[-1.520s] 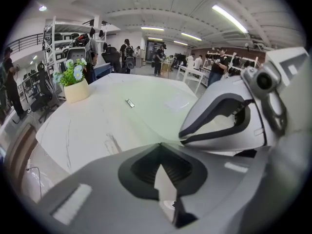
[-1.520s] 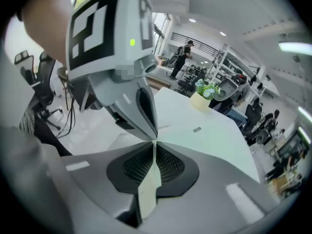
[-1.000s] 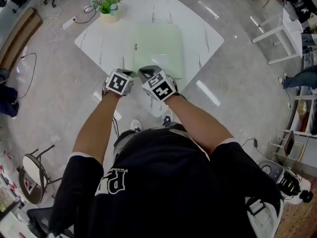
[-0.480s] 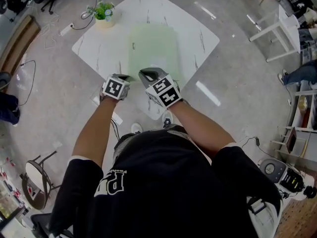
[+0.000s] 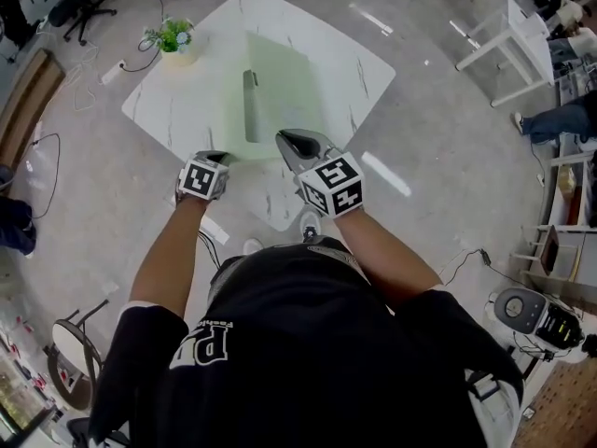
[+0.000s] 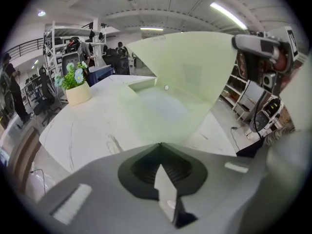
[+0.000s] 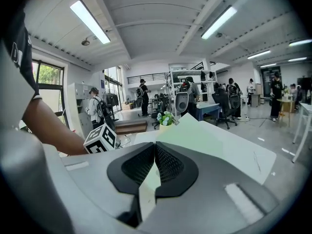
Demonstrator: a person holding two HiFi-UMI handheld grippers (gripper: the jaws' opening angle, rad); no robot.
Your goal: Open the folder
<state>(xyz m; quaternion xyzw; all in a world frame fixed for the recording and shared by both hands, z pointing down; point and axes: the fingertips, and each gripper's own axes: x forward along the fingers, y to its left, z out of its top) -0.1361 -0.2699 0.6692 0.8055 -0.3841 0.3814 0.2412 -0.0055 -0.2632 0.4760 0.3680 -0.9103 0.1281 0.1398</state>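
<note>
A pale green folder (image 5: pixel 284 82) lies on the white marble table (image 5: pixel 177 110) and stands partly open. My left gripper (image 5: pixel 224 158) is shut on the near edge of its lower leaf (image 6: pixel 156 106), low by the table. My right gripper (image 5: pixel 291 140) is shut on the front cover (image 6: pixel 195 67) and holds it raised and tilted above the lower leaf. In the left gripper view the left gripper (image 6: pixel 160 145) pinches the green sheet. The right gripper (image 6: pixel 263 45) shows at its upper right. In the right gripper view the right gripper (image 7: pixel 156 144) clamps the cover (image 7: pixel 195 135).
A potted plant (image 5: pixel 173 37) stands at the table's far left corner. A white bench (image 5: pixel 508 45) and a person's legs (image 5: pixel 560 119) are at the right. A stool (image 5: pixel 70 343) is at lower left. Several people and shelves fill the background (image 7: pixel 190 94).
The folder has gone from flat and closed to partly open. The right gripper has risen with the cover, while the left gripper has shifted left and stays low on the near edge.
</note>
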